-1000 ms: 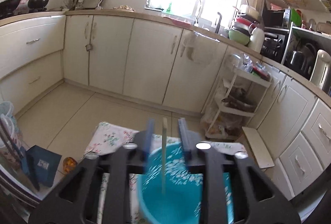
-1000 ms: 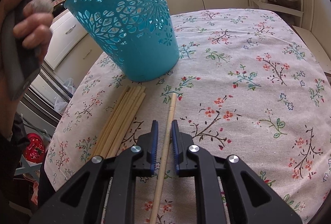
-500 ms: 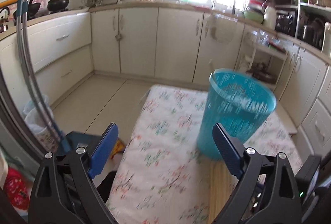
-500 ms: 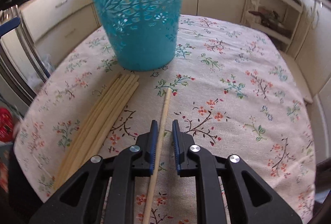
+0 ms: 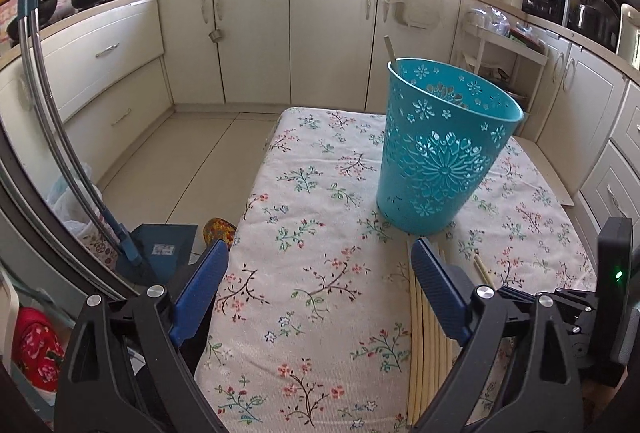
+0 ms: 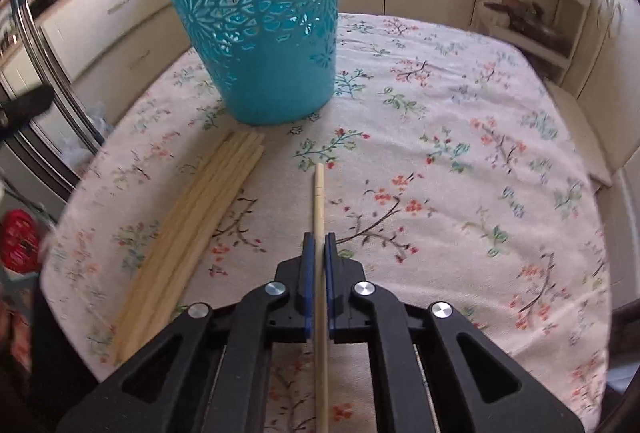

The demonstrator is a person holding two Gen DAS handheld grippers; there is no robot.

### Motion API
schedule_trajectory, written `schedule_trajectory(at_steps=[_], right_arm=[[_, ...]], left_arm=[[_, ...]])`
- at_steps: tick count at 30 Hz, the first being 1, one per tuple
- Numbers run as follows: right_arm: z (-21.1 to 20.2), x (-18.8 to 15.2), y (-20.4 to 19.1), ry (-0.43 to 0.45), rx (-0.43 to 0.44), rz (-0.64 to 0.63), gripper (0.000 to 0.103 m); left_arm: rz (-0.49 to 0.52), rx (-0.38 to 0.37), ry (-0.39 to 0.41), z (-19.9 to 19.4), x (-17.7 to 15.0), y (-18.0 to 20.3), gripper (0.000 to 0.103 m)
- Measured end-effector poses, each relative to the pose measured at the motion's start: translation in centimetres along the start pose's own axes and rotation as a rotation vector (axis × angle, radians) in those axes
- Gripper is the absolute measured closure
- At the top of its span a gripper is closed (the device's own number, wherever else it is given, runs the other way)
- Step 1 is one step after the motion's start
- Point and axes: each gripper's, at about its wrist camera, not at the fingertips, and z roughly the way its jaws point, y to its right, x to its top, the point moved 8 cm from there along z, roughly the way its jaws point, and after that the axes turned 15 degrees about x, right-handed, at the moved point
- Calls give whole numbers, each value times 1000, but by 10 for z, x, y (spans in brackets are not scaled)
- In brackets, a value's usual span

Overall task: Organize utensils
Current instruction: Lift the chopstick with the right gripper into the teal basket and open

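A floral-cloth-covered counter (image 6: 460, 137) carries a teal perforated plastic basket (image 5: 440, 153) (one wooden chopstick (image 5: 389, 49) leans inside it). Beside its base lies a bundle of pale wooden chopsticks (image 6: 192, 225). The left gripper (image 5: 320, 289) is spread wide, empty; the right gripper (image 6: 319, 247) pinches a single chopstick (image 6: 319, 193).

Both the left gripper (image 5: 318, 285) and the right gripper (image 6: 319, 265) are black plastic frames with triangular cut-outs and silver round-headed screws. Their fingers (image 5: 200, 291) carry ribbed blue pads. A small green light glows on a black housing (image 5: 616, 275).
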Motion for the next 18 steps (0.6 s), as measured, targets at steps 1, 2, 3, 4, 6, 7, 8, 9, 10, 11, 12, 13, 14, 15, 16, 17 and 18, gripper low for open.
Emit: schedule_trajectory(at_steps=[1,2,3,4,6,7,8,9,10,11,12,13,14,15,16,17,18], right_arm=[[-4,-1,-2,13,22,13,97],[-10,0,-4,32,59,31,97],[-18,0,-7,54,99,52,97],[-25,2,-10,75,129,74,97],[-41,11,-19,125,198,110,97],[-52,19,-22,160,226,120,97],[-63,26,-24,188,246,124,97],[-72,34,-26,213,271,131,97],[-82,41,-30,243,302,135,97],[-94,52,-35,281,336,137,97],[-104,62,-40,312,361,135,97],[-116,76,-47,355,389,126,97],[-126,89,-52,394,407,114,97],[-133,101,-58,428,422,105,97],[-142,118,-65,477,440,91,97],[-148,130,-69,517,442,83,97],[-153,144,-73,558,442,75,97]], left_arm=[[3,0,-2,-1,-1,0,14],[7,0,-5,-2,-3,0,13],[9,-1,-11,-2,-4,-1,13],[9,-4,-20,-1,-6,-1,13],[7,-8,-36,0,-10,-2,13],[5,-11,-43,0,-11,-2,13],[4,-14,-49,0,-13,-2,13],[2,-16,-56,1,-15,-3,13],[1,-16,-61,1,-16,-3,13],[0,-16,-64,1,-17,-3,13],[-1,-18,-71,0,-19,-4,13],[-2,-19,-75,0,-19,-4,13],[-4,-21,-80,0,-20,-5,12],[-9,-24,-86,-1,-21,-5,12],[-14,-28,-89,-2,-22,-6,12],[-20,-31,-91,-3,-22,-7,12],[-26,-34,-91,-5,-22,-8,12]])
